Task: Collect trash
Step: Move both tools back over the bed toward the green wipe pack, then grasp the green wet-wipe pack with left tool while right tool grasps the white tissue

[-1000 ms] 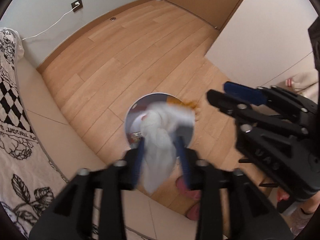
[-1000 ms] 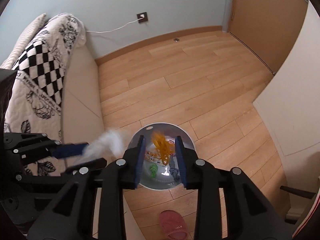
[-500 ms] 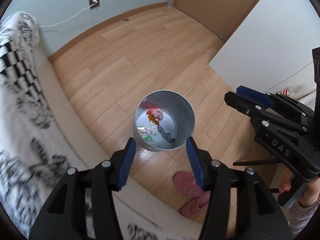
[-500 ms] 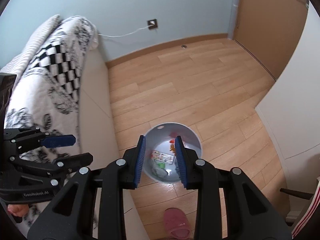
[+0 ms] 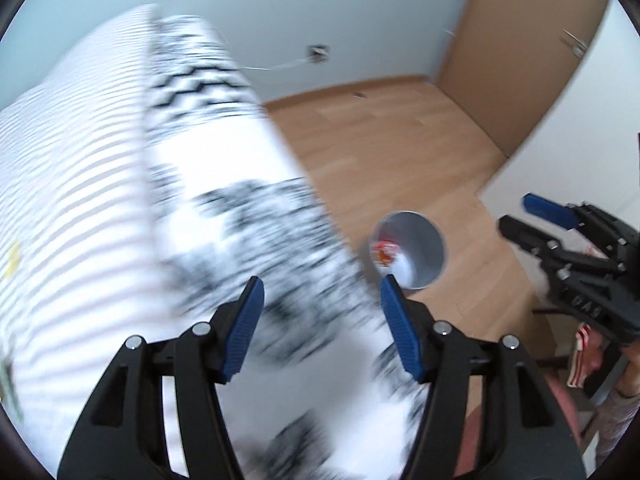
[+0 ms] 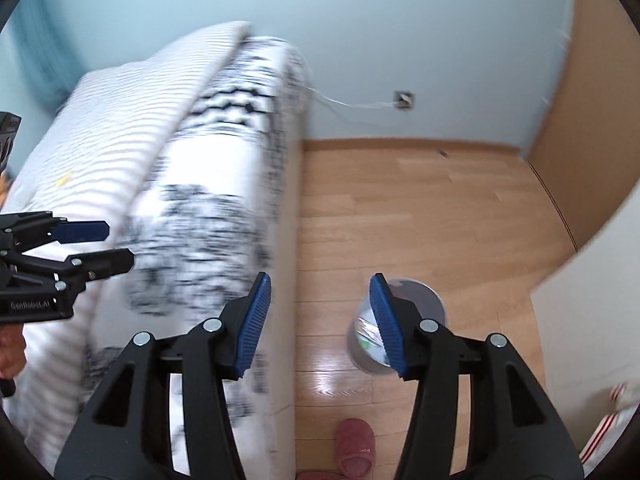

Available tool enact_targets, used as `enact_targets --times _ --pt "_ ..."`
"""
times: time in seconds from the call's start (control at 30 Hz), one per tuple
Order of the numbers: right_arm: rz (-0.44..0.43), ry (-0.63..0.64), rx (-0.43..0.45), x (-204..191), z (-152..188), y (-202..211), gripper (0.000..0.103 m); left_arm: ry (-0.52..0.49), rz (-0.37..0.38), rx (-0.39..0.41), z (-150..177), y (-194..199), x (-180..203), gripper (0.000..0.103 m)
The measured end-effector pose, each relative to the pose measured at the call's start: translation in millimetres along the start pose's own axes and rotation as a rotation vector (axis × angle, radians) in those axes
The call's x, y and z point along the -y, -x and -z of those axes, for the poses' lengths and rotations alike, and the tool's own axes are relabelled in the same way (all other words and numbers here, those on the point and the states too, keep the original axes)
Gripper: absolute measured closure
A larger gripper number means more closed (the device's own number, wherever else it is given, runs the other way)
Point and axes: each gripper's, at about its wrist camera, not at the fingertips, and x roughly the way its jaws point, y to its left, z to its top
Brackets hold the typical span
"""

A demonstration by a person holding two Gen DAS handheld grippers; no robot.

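Across the room runs a light wooden plank floor (image 6: 420,208), met by a pale blue wall (image 6: 360,20) with a wall socket (image 6: 403,100) and a thin white cable (image 6: 352,105) trailing from it. On the right stands a brown door panel (image 6: 592,120). A bed (image 6: 280,280) with a beige side fills the left half of both views, draped in a white bedspread (image 5: 248,240) with black floral and zigzag print, blurred by motion, next to a striped quilt (image 5: 72,200).

On the floor just beside the bed stands a round metal trash bin (image 5: 420,240); bits of trash (image 5: 386,250), red, orange and white, lie inside it. A pink slipper (image 6: 354,448) lies on the floor near the bed's side.

The left tool (image 5: 322,324) hovers over the bedspread with its blue-padded fingers spread wide apart, nothing between them. The right tool (image 6: 320,320) hangs above the edge of the bed and the floor, its fingers likewise spread wide and empty, the right finger overlapping the bin in the right wrist view. Each tool appears at the edge of the other's camera.
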Motion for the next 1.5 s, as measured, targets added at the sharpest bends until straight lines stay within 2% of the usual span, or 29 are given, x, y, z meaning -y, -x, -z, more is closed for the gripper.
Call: enact_targets --times 0.13,0.43,0.57,0.67,0.77,0.9,1.07,1.17,1.33,1.4,1.47,1.5 --pt "-0.117 0.112 0.030 -72.4 -11.1 29.0 0.053 0.112 -0.125 0.048 43.4 67.1 -63.2 0.041" --pt "-0.352 0.376 0.070 -255.2 -11.6 78.2 0.053 0.385 -0.383 0.131 159.1 206.9 -208.6 0.033" --pt "-0.414 0.455 0.088 -324.4 -11.0 89.9 0.053 0.456 -0.445 0.157 194.5 245.8 -249.4 0.032" --pt "-0.445 0.499 0.093 -373.1 -9.1 92.2 0.053 0.471 -0.457 0.181 207.1 256.3 -268.9 0.032" --pt "-0.453 0.517 0.086 -408.5 -10.8 82.0 0.053 0.477 -0.440 0.193 213.3 251.6 -287.8 0.031" --pt "-0.440 0.536 0.075 -440.4 -20.8 49.6 0.053 0.460 -0.417 0.177 206.4 216.1 -311.0 0.031" --pt "-0.430 0.562 0.036 -468.1 -39.6 -19.2 0.053 0.441 -0.396 0.138 196.5 157.4 -350.5 0.031" --pt "-0.447 0.575 0.009 -482.3 -48.6 -59.9 0.053 0.434 -0.410 0.096 188.3 116.2 -375.8 0.031" --pt "-0.491 0.629 -0.047 -513.1 -51.7 -115.9 0.053 0.441 -0.440 0.035 179.2 68.7 -414.8 0.031" --pt "-0.506 0.659 -0.064 -524.2 -50.7 -128.5 0.053 0.448 -0.447 0.016 178.3 58.6 -427.7 0.034" --pt "-0.527 0.681 -0.086 -535.3 -51.6 -141.1 0.053 0.460 -0.434 0.010 177.4 54.8 -439.3 0.050" --pt "-0.533 0.691 -0.093 -539.4 -52.5 -145.5 0.053 0.471 -0.415 0.010 176.9 55.0 -443.8 0.052"
